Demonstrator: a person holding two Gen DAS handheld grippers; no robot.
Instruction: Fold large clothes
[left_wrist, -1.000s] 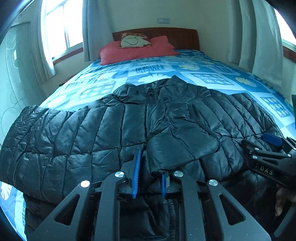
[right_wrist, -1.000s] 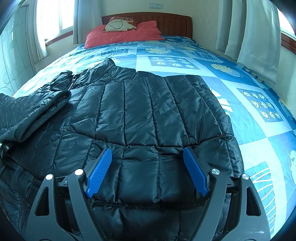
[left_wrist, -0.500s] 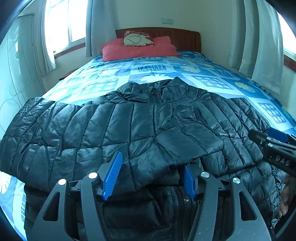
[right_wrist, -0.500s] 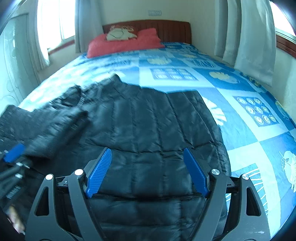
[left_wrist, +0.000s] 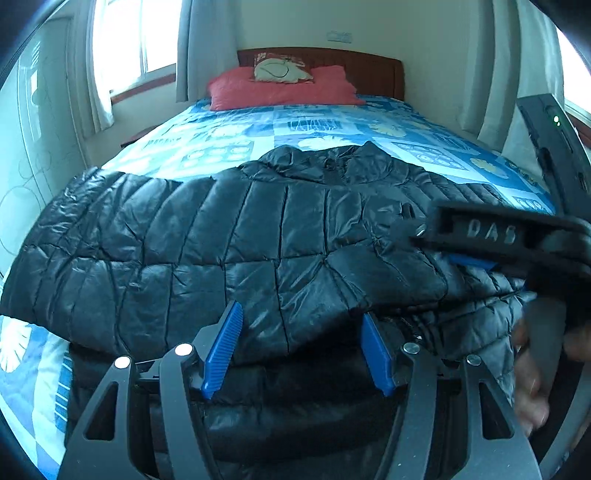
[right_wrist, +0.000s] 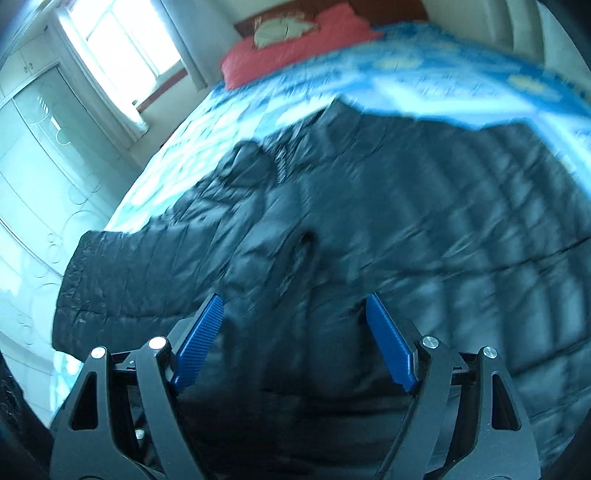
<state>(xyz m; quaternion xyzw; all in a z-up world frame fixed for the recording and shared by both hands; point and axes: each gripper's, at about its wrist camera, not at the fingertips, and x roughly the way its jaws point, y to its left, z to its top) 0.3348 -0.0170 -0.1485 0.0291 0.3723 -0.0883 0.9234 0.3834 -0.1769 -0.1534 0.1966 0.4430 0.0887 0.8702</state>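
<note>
A black quilted puffer jacket (left_wrist: 258, 236) lies spread on the bed, collar toward the headboard. Its left sleeve is folded across the chest, cuff end near the middle (left_wrist: 388, 284). My left gripper (left_wrist: 299, 347) is open and empty, its blue pads just over the jacket's lower part. My right gripper shows in the left wrist view (left_wrist: 476, 254) at the right, over the folded sleeve's end. In the blurred right wrist view the right gripper (right_wrist: 295, 339) is open and empty above the jacket (right_wrist: 406, 221).
The bed has a blue patterned cover (left_wrist: 314, 125), a red pillow (left_wrist: 280, 88) and a wooden headboard (left_wrist: 369, 70) at the far end. Curtained windows (left_wrist: 125, 48) stand left and right. A glass door (right_wrist: 44, 155) is at the left.
My left gripper opened and let go of the sleeve, which now lies across the chest. My right gripper swung left over the jacket, staying open.
</note>
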